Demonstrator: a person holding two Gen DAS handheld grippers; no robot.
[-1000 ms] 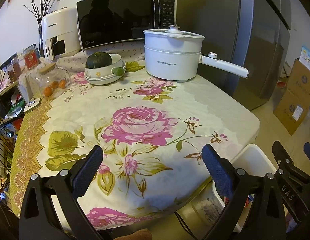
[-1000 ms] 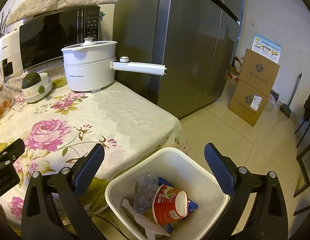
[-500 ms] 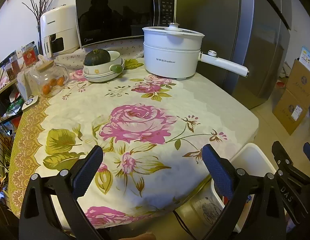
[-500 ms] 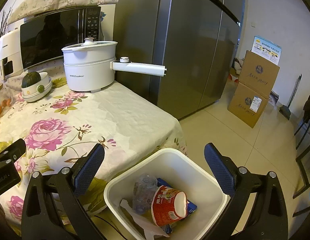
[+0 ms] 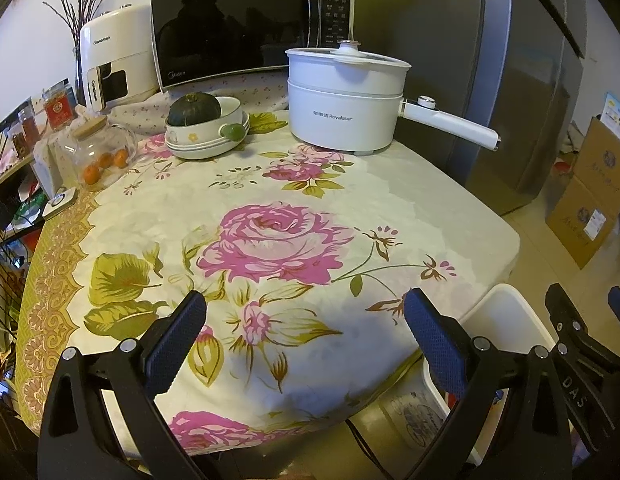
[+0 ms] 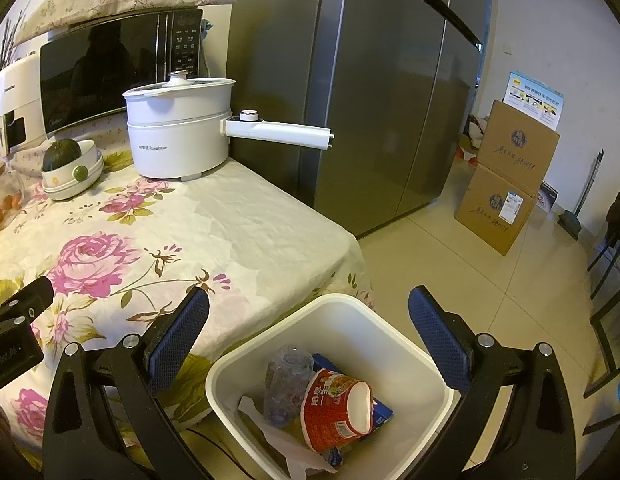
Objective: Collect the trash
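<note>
Over the floral tablecloth, my left gripper hangs with its two blue pads spread wide and nothing between them. I judge it idle because the cloth in front of me carries no litter. What stands toward its far side looks like kitchenware to keep: a white electric pot lettered "Royalstar", a stack of bowls holding a dark green squash, and a glass jar with small orange fruit at the cloth's left edge. Behind the pot a black microwave shows a "Midea" mark on its lower left corner. At the cloth's right corner I can see only the rim of the white bin, and beyond it a piece of my other tool stamped "DAS".

Past that same corner, my right gripper is also wide apart and empty, poised right above the bin, which sits on the floor tight against the hanging cloth. The trash lies inside it: a red instant-noodle cup on its side with Chinese print I cannot read, a crumpled clear bottle, torn white paper and a blue packet. By my reckoning the collecting is essentially finished. Across the floor from the bin, stacked cardboard boxes bear brush-style writing too small to read.
</note>
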